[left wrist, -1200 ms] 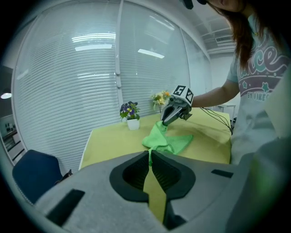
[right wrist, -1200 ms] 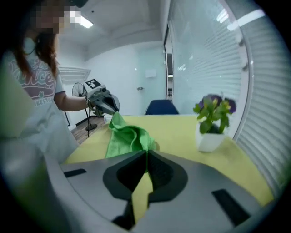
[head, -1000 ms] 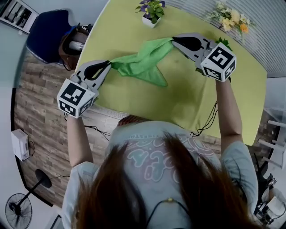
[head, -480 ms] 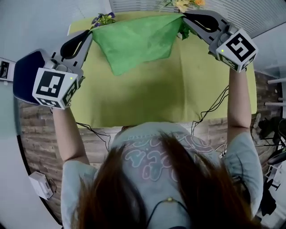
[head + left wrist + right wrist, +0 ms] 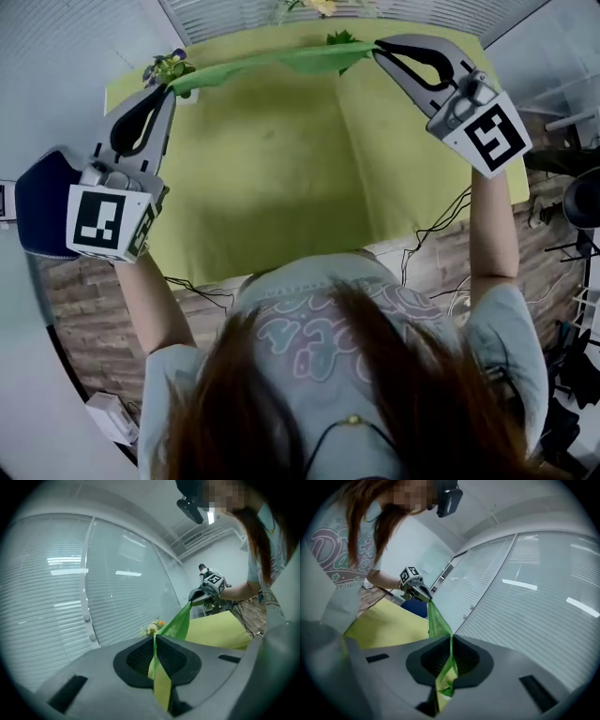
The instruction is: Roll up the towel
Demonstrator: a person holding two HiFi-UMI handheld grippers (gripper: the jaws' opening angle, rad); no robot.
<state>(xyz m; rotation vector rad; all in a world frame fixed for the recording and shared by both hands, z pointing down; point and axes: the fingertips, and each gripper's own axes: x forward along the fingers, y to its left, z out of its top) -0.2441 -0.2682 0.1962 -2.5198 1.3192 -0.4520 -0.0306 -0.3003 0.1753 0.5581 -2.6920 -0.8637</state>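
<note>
- Counter [image 5: 281, 187]: a yellow-green top, bare in front of you. Nothing of the task lies on it.
- Towel [image 5: 272, 62]: bright green, thin cloth. You hold it in the air over the counter's far edge, stretched between your two hands. The head view shows it as a narrow, nearly straight band. Each gripper view shows it fanning out from the pinch and narrowing towards the opposite hand. No roll and no fold shows in it.
- Left tongs [image 5: 173, 89]: clenched on one end of the towel, with a short tail of cloth poking out behind the pads.
- Right tongs [image 5: 377, 49]: clenched on the other end, a crumpled tail likewise showing behind the pads.
- Potted flowers [image 5: 165, 67]: small, at the counter's far left corner, just beside the left tongs.
- Progress, as judged: you have the towel gripped and spread, but rolling is not begun. Laying it flat and the whole roll are left to you.
</note>
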